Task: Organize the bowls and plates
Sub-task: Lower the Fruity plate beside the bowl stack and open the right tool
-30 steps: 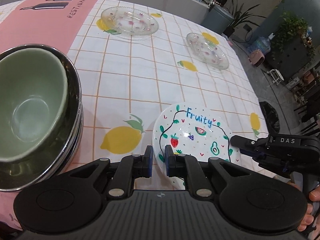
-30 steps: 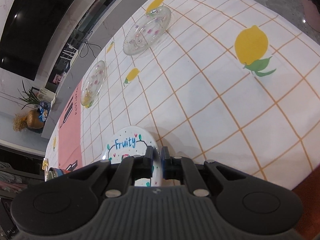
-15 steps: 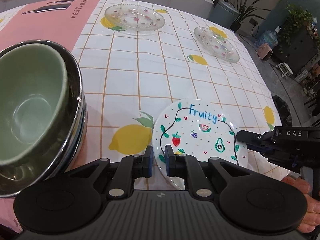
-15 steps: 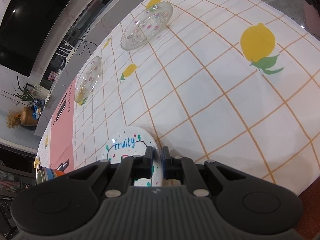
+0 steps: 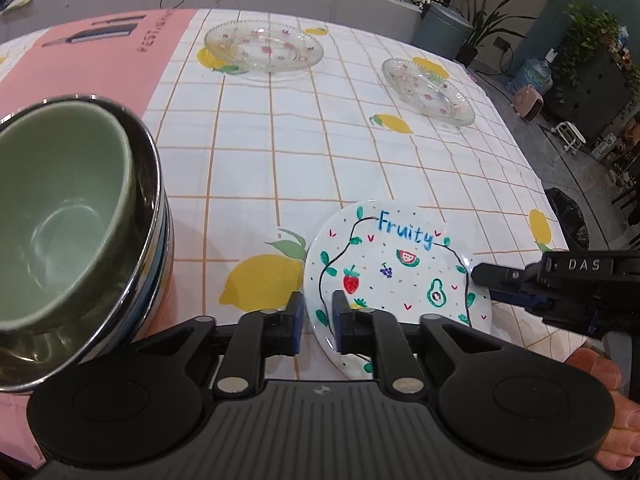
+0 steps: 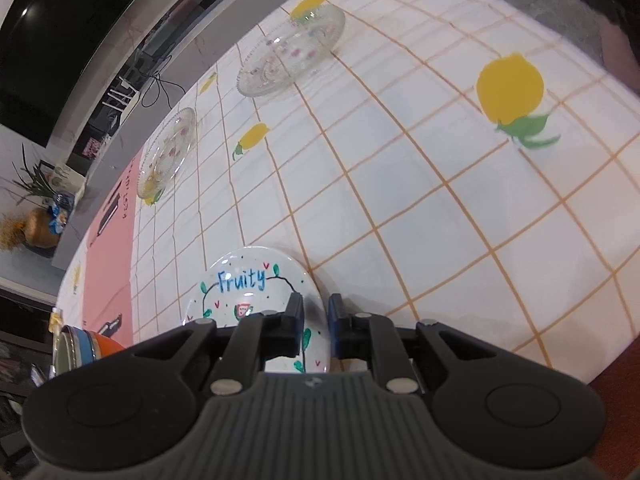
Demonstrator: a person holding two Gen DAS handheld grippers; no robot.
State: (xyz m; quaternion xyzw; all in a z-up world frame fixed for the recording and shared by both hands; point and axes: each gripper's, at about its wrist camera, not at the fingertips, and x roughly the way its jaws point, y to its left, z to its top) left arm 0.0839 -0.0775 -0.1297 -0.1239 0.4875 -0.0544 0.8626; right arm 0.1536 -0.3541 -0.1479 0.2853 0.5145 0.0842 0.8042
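A white "Fruity" plate (image 5: 400,268) with fruit drawings is held off the tablecloth. My right gripper (image 6: 314,312) is shut on its right rim; it also shows in the left wrist view (image 5: 486,276). My left gripper (image 5: 318,320) is nearly closed over the plate's near left edge; I cannot tell whether it touches. A green bowl (image 5: 60,216) sits nested in a steel bowl (image 5: 148,216) on a stack at the left. Two clear glass plates (image 5: 264,48) (image 5: 428,90) lie at the far side of the table.
The table carries a white lemon-print cloth (image 5: 280,152) with a pink strip (image 5: 92,60) at the left. Its right edge drops to the floor near a grey bin (image 5: 440,26) and plants. The bowl stack (image 6: 80,350) shows at the lower left in the right wrist view.
The Fruity plate has risen and tilted slightly in the right gripper. The left gripper has pulled back a little, so bowls and plate sit closer to me.
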